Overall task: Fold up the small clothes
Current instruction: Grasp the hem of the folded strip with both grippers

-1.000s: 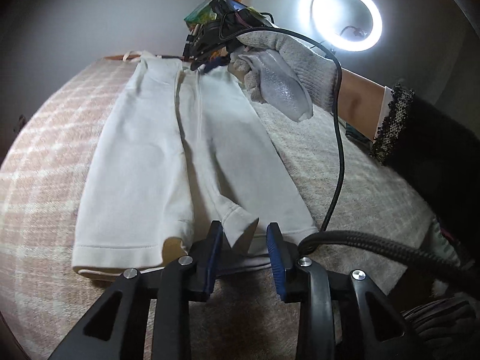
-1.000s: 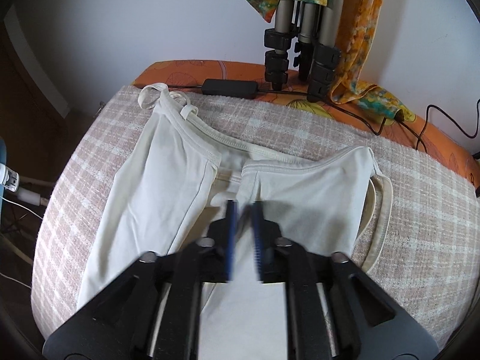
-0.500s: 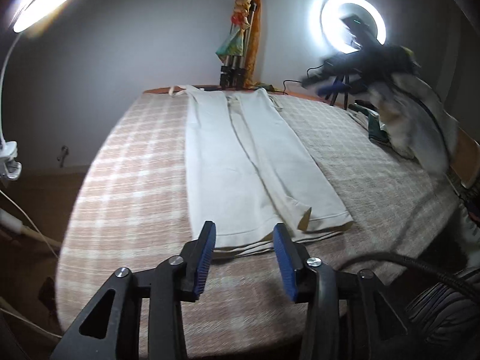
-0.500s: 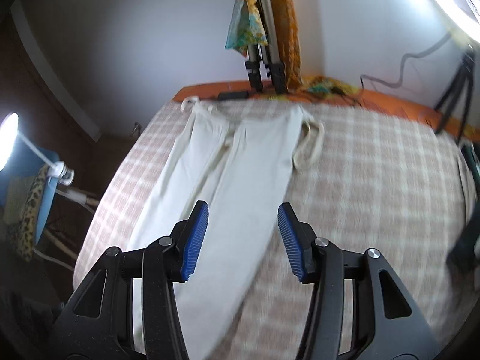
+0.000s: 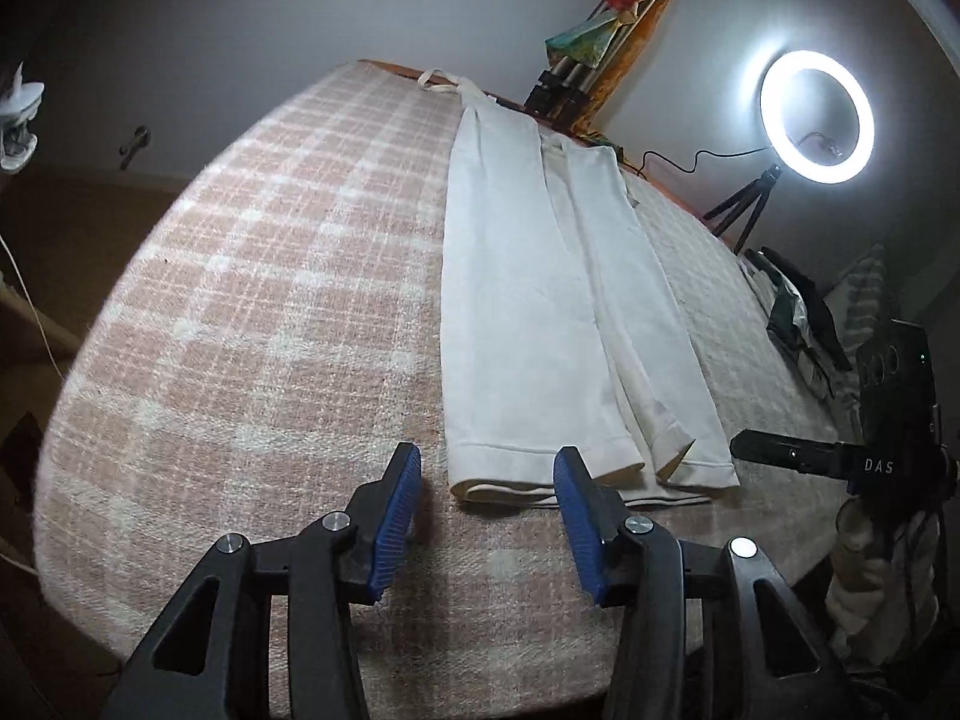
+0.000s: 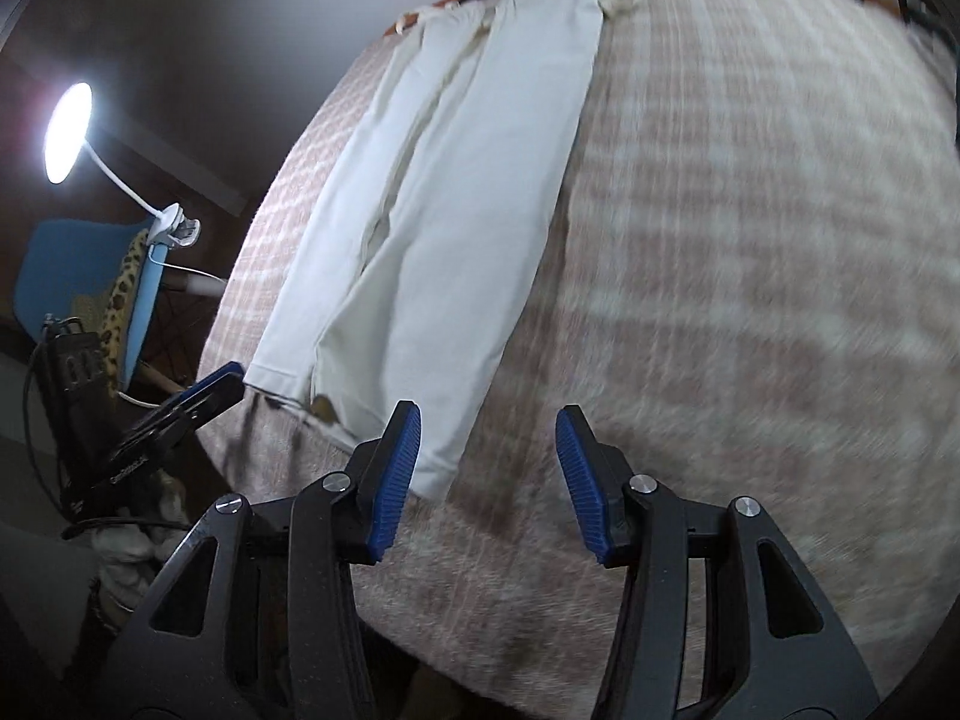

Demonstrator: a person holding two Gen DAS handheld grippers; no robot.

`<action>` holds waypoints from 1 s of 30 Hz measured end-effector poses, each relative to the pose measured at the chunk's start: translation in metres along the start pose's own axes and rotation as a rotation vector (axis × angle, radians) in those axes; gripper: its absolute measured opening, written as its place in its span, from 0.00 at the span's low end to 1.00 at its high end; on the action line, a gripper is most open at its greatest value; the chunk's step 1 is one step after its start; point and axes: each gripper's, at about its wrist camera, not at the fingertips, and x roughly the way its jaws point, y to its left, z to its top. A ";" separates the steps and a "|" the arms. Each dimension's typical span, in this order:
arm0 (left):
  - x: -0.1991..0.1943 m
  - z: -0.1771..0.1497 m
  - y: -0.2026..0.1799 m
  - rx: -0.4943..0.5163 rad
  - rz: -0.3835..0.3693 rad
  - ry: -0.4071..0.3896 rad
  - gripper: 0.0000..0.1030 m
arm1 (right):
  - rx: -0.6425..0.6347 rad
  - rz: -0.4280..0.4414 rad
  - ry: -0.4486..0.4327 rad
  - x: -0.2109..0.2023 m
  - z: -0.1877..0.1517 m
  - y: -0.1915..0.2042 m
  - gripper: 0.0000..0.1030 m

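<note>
Garment (image 5: 540, 324): white, folded lengthwise into a long strip, lying flat on the plaid cover (image 5: 252, 300). In the left wrist view it runs from upper centre to lower centre, hem end nearest the camera. In the right wrist view (image 6: 444, 192) it runs from top centre to lower left; that picture is motion-blurred.

Left gripper (image 5: 486, 516): jaws spread, nothing between the pads, hem just beyond the tips. Jaws have just been opening.

Right gripper (image 6: 486, 474): jaws spread, nothing gripped; the garment's lower corner sits behind the left pad, cover between the tips. Jaws have just been opening.

Containers: cannot make out any.

Ring light (image 5: 816, 117) at upper right of the left wrist view; lamp (image 6: 69, 132) at upper left of the right wrist view.
</note>
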 end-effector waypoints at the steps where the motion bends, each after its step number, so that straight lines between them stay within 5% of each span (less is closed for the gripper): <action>1: 0.003 0.000 0.000 -0.006 -0.005 0.009 0.42 | 0.013 0.017 0.000 0.002 -0.001 0.000 0.49; 5: 0.009 0.002 0.003 -0.041 -0.008 0.016 0.32 | 0.018 0.025 0.002 0.005 -0.002 0.004 0.46; 11: 0.016 0.010 0.002 -0.058 -0.024 0.024 0.05 | -0.007 0.019 0.055 0.018 -0.004 0.011 0.09; 18: -0.006 0.007 -0.002 -0.069 -0.053 -0.028 0.02 | 0.011 0.071 0.004 -0.009 -0.008 0.003 0.05; 23: 0.008 0.001 -0.006 -0.056 -0.012 0.010 0.02 | 0.028 0.042 0.031 0.003 -0.010 -0.001 0.05; 30: -0.006 0.013 -0.015 -0.029 -0.022 -0.017 0.02 | 0.067 0.135 -0.003 -0.013 -0.002 -0.006 0.05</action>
